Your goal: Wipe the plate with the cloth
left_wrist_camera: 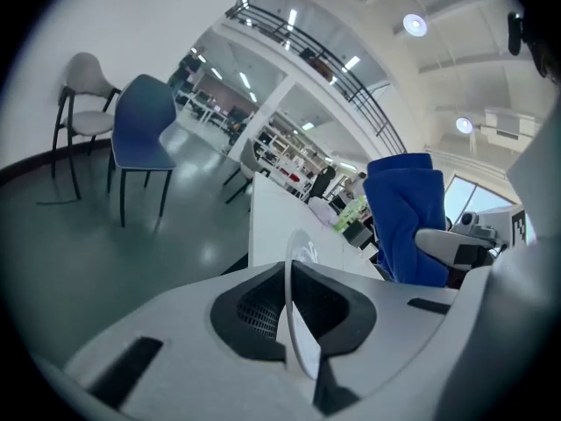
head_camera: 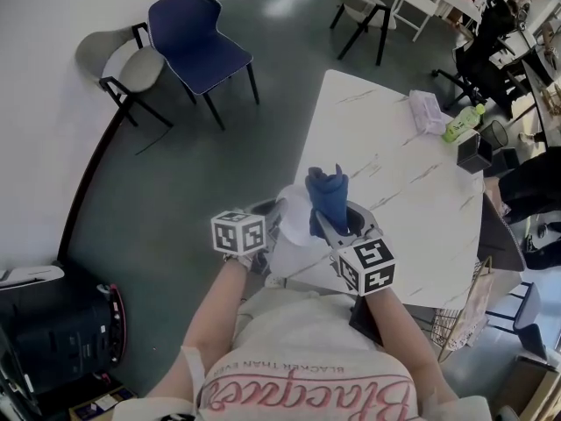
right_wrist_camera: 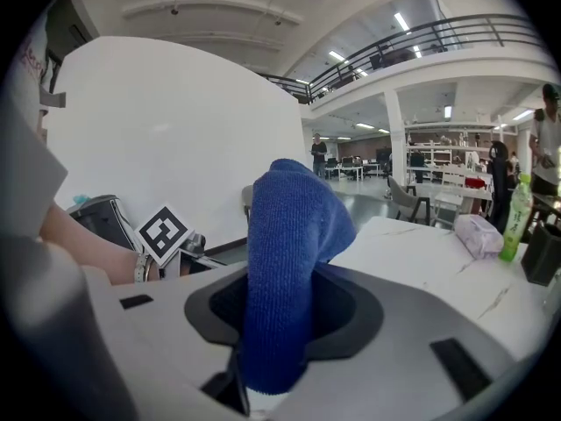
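Observation:
My left gripper [left_wrist_camera: 294,323] is shut on the rim of a thin white plate [left_wrist_camera: 301,323], which stands edge-on between its jaws. In the head view that plate [head_camera: 294,213] shows tilted up over the near corner of the table, with the left gripper [head_camera: 263,235] at its left edge. The blue cloth [right_wrist_camera: 285,279] is bunched upright in my right gripper [right_wrist_camera: 263,358], which is shut on it. From above, the cloth [head_camera: 329,198] rises just right of the plate, held by the right gripper [head_camera: 337,231]. The cloth [left_wrist_camera: 405,222] also appears at the right of the left gripper view.
The white marble-pattern table [head_camera: 394,182] carries a green bottle [head_camera: 462,123], a pale bag [head_camera: 427,110] and a dark box [head_camera: 474,152] at its far end. A blue chair [head_camera: 197,42] and a grey chair [head_camera: 118,60] stand on the floor at left.

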{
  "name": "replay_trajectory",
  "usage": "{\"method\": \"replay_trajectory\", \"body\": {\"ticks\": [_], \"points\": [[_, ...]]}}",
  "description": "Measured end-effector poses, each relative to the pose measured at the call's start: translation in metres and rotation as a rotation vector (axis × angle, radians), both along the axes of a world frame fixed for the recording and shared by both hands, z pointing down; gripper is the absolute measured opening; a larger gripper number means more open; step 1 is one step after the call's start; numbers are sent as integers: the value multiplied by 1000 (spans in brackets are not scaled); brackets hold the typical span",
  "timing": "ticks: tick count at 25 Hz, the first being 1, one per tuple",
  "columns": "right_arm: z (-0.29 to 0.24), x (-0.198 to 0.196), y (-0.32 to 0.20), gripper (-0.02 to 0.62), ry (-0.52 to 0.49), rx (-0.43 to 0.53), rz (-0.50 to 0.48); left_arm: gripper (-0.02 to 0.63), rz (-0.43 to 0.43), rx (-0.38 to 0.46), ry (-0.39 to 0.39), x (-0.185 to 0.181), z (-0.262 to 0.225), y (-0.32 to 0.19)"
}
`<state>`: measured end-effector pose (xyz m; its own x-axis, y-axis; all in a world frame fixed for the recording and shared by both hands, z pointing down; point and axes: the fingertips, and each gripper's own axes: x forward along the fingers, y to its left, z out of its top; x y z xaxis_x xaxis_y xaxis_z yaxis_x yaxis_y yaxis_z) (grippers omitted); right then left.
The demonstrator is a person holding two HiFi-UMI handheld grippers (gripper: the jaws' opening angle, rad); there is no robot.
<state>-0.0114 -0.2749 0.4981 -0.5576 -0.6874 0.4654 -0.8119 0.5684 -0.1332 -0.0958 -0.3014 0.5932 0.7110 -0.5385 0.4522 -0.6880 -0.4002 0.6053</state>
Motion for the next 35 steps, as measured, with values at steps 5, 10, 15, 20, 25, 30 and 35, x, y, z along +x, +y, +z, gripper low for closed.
{"method": "replay_trajectory", "body": {"ticks": [5,10,15,20,25,30,35], "points": [[-11,-3,1,137,2,32,4,17,8,74,1,3,-27,-5],[-24,0,-2,137,-5,71,32,17,8,185,-6,7,-64,-14],[-42,4,-4,137,2,138,46,17,24,294,5,18,-102,-19],[-77,9,-2,137,-1,248,69,17,22,387,10,23,-144,-22],[-119,-9,-5,137,48,376,-16,17,22,464,-12,24,-185,-21],[-151,-36,-10,137,139,420,-140,17,21,514,-2,25,-214,-21],[-145,-42,-20,136,210,370,-140,17,5,528,-3,20,-227,-19]]}}
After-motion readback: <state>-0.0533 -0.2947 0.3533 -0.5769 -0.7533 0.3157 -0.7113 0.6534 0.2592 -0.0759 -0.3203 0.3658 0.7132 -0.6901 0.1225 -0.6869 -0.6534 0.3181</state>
